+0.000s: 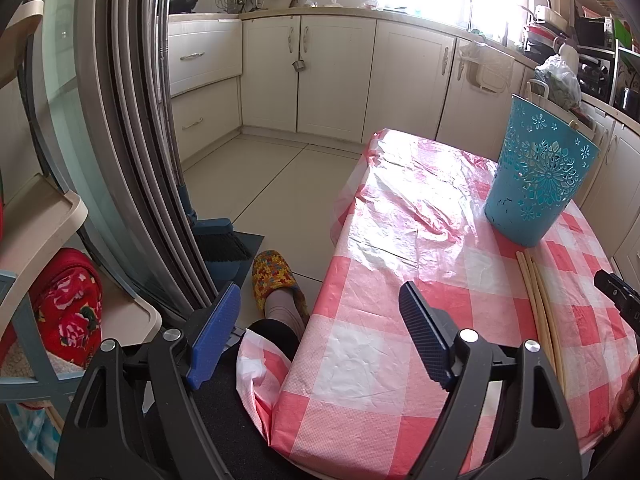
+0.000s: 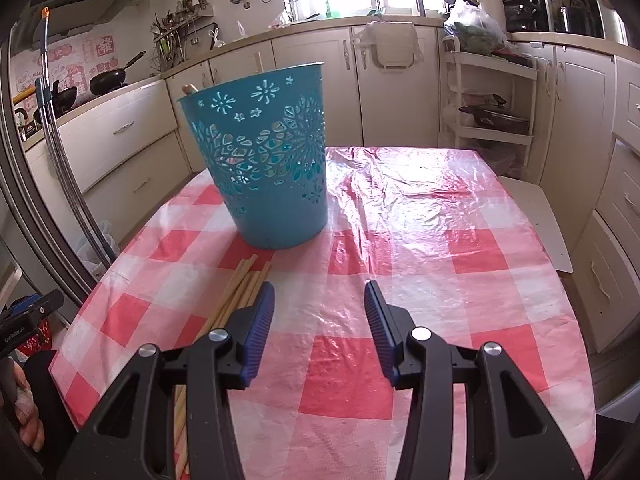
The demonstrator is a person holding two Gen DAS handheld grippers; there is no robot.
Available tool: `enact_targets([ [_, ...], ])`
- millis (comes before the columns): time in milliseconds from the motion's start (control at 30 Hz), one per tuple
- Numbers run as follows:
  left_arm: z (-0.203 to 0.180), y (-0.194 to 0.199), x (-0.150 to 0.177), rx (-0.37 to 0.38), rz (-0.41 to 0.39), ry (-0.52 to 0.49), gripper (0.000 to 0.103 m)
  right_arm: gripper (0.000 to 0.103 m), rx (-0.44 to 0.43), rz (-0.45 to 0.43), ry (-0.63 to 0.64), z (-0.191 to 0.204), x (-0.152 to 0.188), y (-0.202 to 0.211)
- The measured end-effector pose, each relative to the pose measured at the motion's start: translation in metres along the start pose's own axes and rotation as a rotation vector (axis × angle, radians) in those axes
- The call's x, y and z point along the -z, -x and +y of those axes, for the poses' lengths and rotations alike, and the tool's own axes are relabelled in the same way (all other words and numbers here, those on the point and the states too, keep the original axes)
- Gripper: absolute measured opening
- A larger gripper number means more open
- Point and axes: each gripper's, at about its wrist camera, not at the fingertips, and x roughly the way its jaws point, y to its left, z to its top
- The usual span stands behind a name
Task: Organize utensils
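Chopsticks (image 2: 240, 288) beside teal basket (image 2: 266, 152), slipper (image 1: 276, 280) left-view only

The left gripper (image 1: 320, 308) points downward at a slant, its jaws spread wide with nothing between them. The right gripper (image 2: 320, 304) tilts down the same way, jaws partly apart and empty. A bare hand (image 2: 24, 416) shows at the lower left edge of the right wrist view, fingers curled.
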Motion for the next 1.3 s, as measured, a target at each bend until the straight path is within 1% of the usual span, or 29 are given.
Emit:
enact_targets([
  [600,0.001,0.001,-0.002,0.002,-0.002,0.005,0.078,0.046,-0.021,0.044,0.023,0.008,0.006,-0.007],
  [800,0.003,0.001,-0.003,0.005,-0.004,0.015,0.078,0.046,-0.052,0.074,0.024,0.016,0.005,-0.011],
  [1033,0.003,0.002,-0.003,0.004,-0.004,0.016,0.078,0.040,-0.070,0.145,-0.017,0.021,0.004,-0.029],
  [1167,0.003,0.002,-0.003,0.004,-0.004,0.016,0.078,0.037,-0.082,0.168,0.004,0.035,0.005,-0.037],
  [1233,0.003,0.002,-0.003,0.005,-0.004,0.018,0.078,0.032,-0.073,0.181,0.021,0.041,0.006,-0.041],
  [1300,0.003,0.002,-0.003,0.006,-0.004,0.021,0.078,0.032,-0.078,0.181,0.008,0.042,0.006,-0.042],
])
